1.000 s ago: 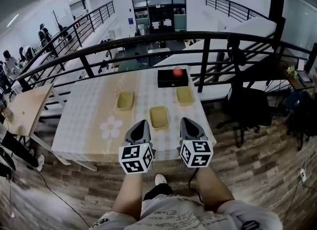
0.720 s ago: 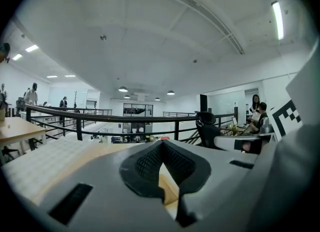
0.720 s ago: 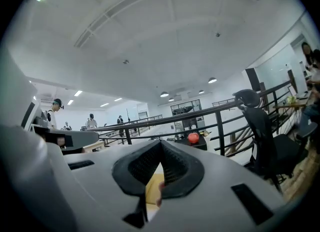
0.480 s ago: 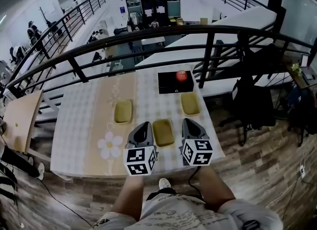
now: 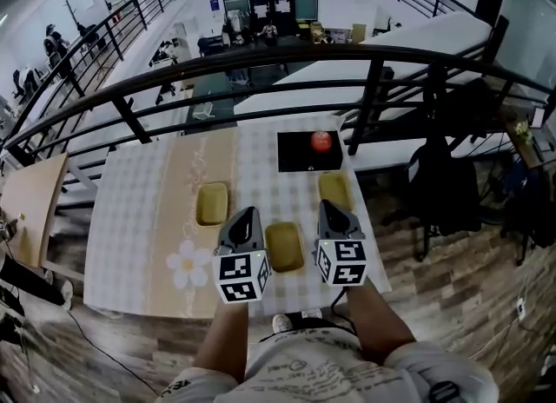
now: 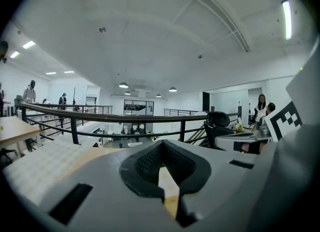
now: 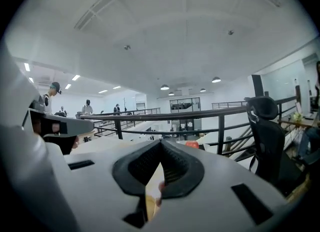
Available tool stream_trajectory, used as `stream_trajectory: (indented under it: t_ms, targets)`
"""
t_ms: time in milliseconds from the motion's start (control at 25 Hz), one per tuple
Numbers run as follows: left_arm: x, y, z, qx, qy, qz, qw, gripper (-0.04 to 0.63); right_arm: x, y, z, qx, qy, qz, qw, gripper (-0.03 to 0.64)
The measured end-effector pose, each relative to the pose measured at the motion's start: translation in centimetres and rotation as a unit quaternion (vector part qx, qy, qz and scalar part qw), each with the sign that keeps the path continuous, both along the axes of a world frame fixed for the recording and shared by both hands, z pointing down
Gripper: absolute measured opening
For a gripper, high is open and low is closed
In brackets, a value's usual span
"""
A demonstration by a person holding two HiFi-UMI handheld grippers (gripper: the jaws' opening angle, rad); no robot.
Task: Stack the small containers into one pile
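Right now my left gripper (image 5: 245, 214) and right gripper (image 5: 331, 208) point side by side away from me over the near half of the table (image 5: 130, 219), and both are empty. In the left gripper view the jaws are pressed together at the tips with nothing between them, and only a sliver of tabletop shows through the notch behind. The right gripper view shows the same: jaws together and bare. The three containers lie apart on the cloth, none stacked. The middle container (image 5: 284, 247) sits between my two grippers, near the front edge. The left container (image 5: 213, 204) lies just beyond the left gripper's tip and a little to its left. The right container (image 5: 334, 191) lies just past the right gripper's tip, which overlaps its near end in the head view; whether they touch I cannot tell. Each one is open side up and empty. Further back, at the far edge, a black tray (image 5: 295, 156) holds a round red thing (image 5: 321, 141). A white flower print (image 5: 189, 262) marks the cloth left of my left gripper. A dark railing (image 5: 261, 58) runs behind the table.
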State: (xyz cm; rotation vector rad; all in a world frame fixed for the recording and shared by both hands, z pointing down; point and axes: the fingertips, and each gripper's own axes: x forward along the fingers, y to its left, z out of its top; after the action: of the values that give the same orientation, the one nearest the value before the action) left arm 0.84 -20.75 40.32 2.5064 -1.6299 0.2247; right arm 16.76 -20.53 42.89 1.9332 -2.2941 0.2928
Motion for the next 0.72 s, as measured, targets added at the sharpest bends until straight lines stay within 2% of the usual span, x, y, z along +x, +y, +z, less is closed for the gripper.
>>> stream_trajectory:
  t_ms: [320,600,680,720]
  targets:
    - [0.0,-3.7,-0.7,0.018,0.015,-0.025,0.9994,0.005,1.3,-3.9,1.8,-0.026,-0.006,-0.002,1.000,-0.008]
    - [-0.3,-4.7,0.3,0.005,0.012,-0.029,0.9995,0.005,3.2,-6.5,5.3,-0.052,0.018,0.016,0.998,-0.008]
    - [-0.3,-4.7,0.9,-0.007,0.007,-0.025,0.9996,0.005,3.6,-7.4,7.6,-0.090,0.017,0.005,0.996,0.161]
    - [-0.2,-4.7,1.2,-0.012,0.004,-0.023,0.9997,0.005,4.0,-7.8,9.0,-0.113,0.022,0.003,0.993,0.164]
